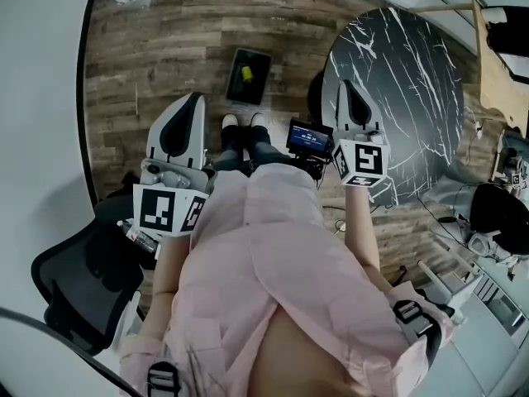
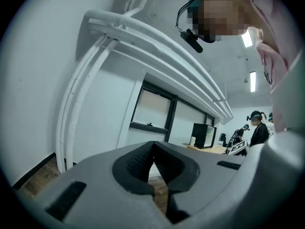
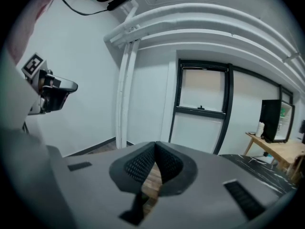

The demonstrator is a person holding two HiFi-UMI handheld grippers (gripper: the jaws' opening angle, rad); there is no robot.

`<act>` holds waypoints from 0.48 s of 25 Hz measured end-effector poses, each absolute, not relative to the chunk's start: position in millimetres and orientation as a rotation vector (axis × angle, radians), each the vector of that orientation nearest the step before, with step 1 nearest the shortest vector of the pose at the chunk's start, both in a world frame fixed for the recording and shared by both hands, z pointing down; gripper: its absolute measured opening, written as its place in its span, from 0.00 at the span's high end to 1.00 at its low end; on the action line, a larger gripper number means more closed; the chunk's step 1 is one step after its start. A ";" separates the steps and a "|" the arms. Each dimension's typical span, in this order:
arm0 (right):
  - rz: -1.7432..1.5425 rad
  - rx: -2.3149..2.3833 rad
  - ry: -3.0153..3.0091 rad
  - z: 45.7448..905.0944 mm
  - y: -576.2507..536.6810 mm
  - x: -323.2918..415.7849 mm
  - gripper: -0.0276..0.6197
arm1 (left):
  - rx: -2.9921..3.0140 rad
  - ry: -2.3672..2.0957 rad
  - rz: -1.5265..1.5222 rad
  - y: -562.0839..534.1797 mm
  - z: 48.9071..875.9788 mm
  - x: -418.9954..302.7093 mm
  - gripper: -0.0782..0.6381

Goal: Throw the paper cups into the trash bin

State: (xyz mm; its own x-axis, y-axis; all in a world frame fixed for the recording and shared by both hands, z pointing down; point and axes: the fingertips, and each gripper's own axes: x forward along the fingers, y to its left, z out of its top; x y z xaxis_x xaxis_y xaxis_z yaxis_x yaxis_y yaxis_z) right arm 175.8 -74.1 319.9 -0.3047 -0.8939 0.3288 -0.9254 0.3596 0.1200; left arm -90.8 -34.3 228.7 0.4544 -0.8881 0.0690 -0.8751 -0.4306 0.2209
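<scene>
Left claw (image 2: 153, 146) and right claw (image 3: 155, 145) hang pinched together, empty, over plank floor (image 1: 165, 48) with a rectangular bin (image 1: 248, 76) and round marbled desk (image 1: 413, 98)

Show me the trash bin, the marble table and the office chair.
trash bin (image 1: 253, 89): head view, its bare inside.
table (image 1: 413, 89): head view, middle of its top.
chair (image 1: 78, 284): head view, its dark middle.
</scene>
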 end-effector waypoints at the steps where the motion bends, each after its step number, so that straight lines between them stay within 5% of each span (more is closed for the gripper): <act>1: 0.147 1.603 -2.295 317.5 -69.8 174.3 0.91 | 2.480 -1.531 -0.083 -34.1 228.6 -90.4 0.87; 12: 0.257 1.540 -2.433 291.9 -35.8 137.0 0.91 | 2.468 -1.546 -0.048 -33.7 231.1 -84.0 0.87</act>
